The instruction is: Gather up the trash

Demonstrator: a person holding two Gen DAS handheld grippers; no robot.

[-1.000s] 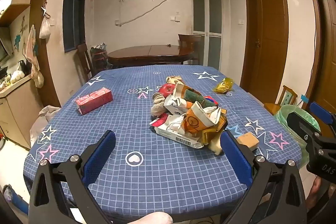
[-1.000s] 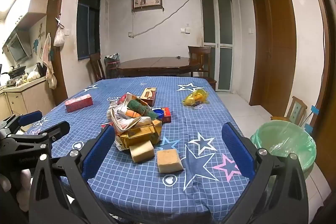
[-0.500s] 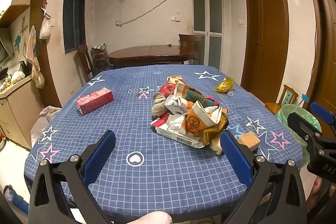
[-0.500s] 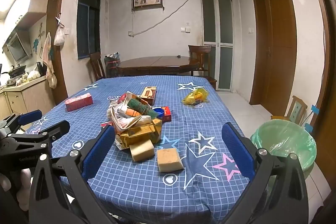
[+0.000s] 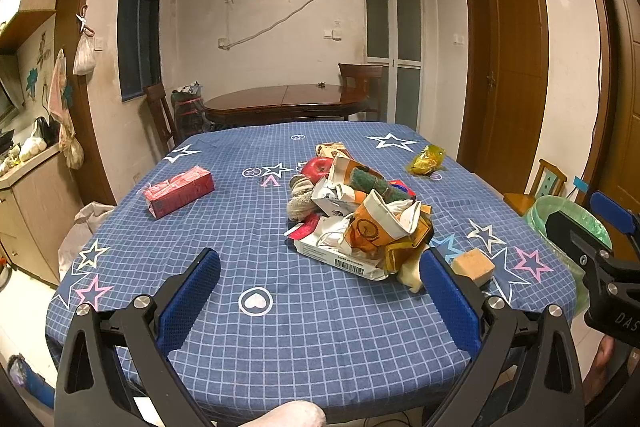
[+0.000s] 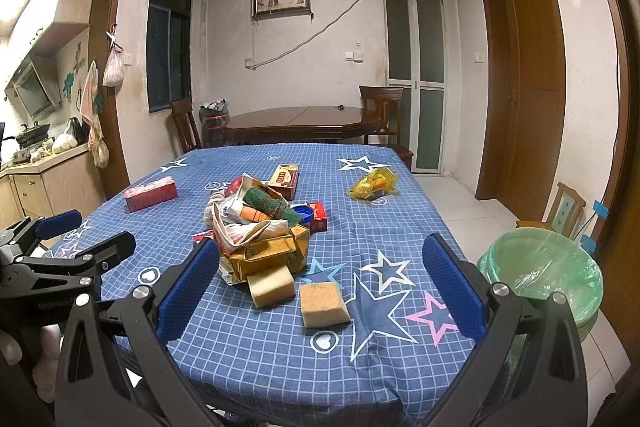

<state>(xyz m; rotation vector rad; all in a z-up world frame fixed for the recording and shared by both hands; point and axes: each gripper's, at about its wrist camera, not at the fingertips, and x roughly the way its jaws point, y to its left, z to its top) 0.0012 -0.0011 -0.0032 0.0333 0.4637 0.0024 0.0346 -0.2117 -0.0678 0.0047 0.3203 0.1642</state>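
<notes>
Both grippers, left and right, hang with fingers apart, empty. The sponge looks light, soft; pinch its sides.

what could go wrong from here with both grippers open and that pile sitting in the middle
1. The trash pile is loosely stacked, with a green scrubber on top; pulling one piece may topple the rest.
2. The bin stands off the table's right edge, so anything the right gripper carries crosses open floor and could drop.
3. The two sponges lie near the front edge; a clumsy approach may nudge them off. The left gripper holds nothing yet.
</notes>
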